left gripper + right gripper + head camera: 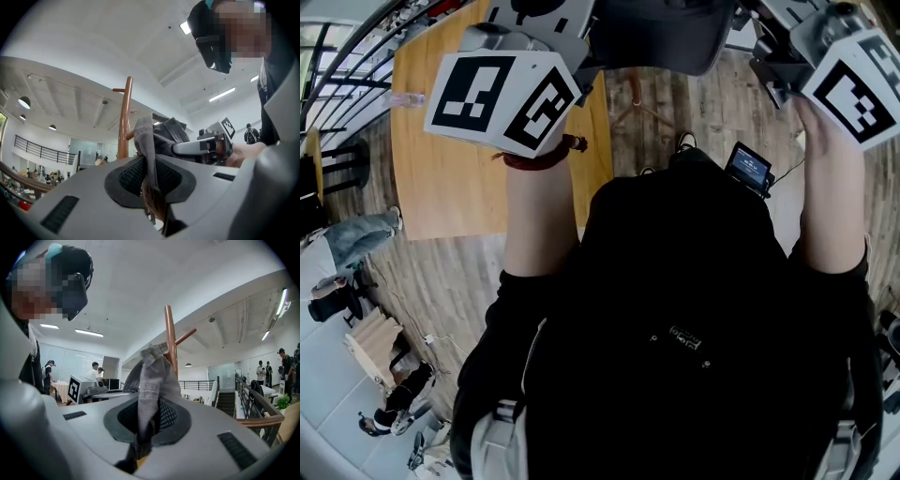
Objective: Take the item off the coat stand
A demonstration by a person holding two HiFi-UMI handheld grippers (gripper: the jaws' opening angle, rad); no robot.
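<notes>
left gripper view: left gripper [150,187] jaws clamped on the grey garment [157,136], beside the coat stand [124,117]. right gripper view: right gripper [143,427] jaws clamped on it too; raise both evenly to clear the peg [186,336]. head view: garment unseen

A large open-plan workspace is shown: high white ceiling [140,287] with strip lights [89,333], black-railed mezzanine [201,383], staircase [227,404], wood-plank floor [441,281], wooden table [450,178], people [96,372] standing in the background.
</notes>
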